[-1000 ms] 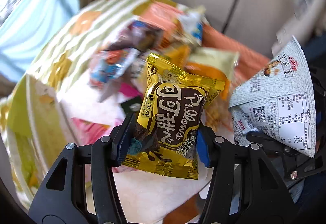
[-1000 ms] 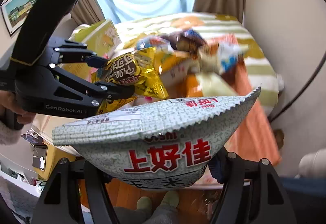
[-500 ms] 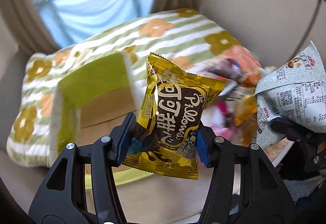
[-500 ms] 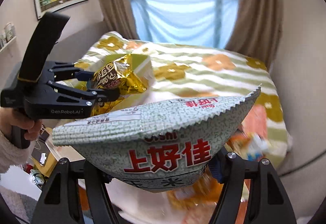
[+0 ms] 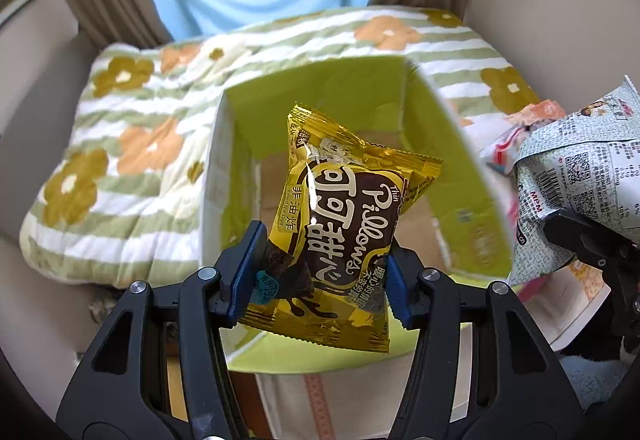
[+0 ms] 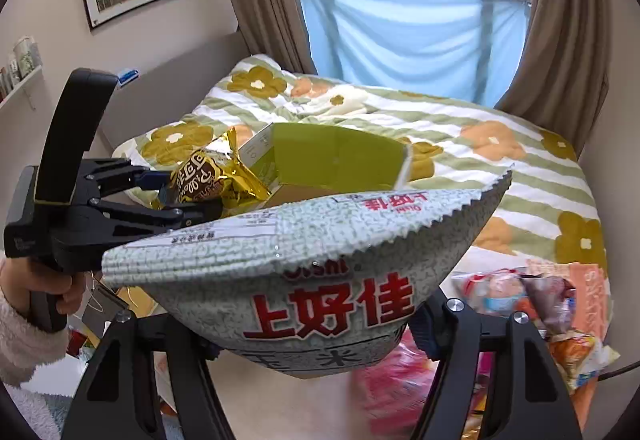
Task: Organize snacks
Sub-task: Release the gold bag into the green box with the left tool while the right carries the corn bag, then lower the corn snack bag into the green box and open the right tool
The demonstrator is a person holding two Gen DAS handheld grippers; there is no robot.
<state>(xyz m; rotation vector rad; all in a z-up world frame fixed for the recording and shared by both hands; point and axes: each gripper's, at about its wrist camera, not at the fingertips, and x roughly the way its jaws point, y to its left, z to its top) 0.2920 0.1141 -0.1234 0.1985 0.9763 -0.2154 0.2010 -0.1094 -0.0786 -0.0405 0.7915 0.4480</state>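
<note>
Both snack bags held over the green box, ready to drop in.

My left gripper (image 5: 320, 272) has its blue pads pinched on the lower half of the gold snack packet (image 5: 344, 236), which hangs right above the open green box (image 5: 344, 88) on the flowered quilt (image 5: 120, 144); I judge that's the spot to let go, since the brown floor of the box sits just beyond it. My right gripper (image 6: 312, 336) is clamped on the base of the grey-white rice cracker bag (image 6: 312, 252), wide and puffy, so the jaws stand fairly broad. It waits near and right of the box, with the loose snack pile (image 6: 532, 300) at far right, not yet sorted.
</note>
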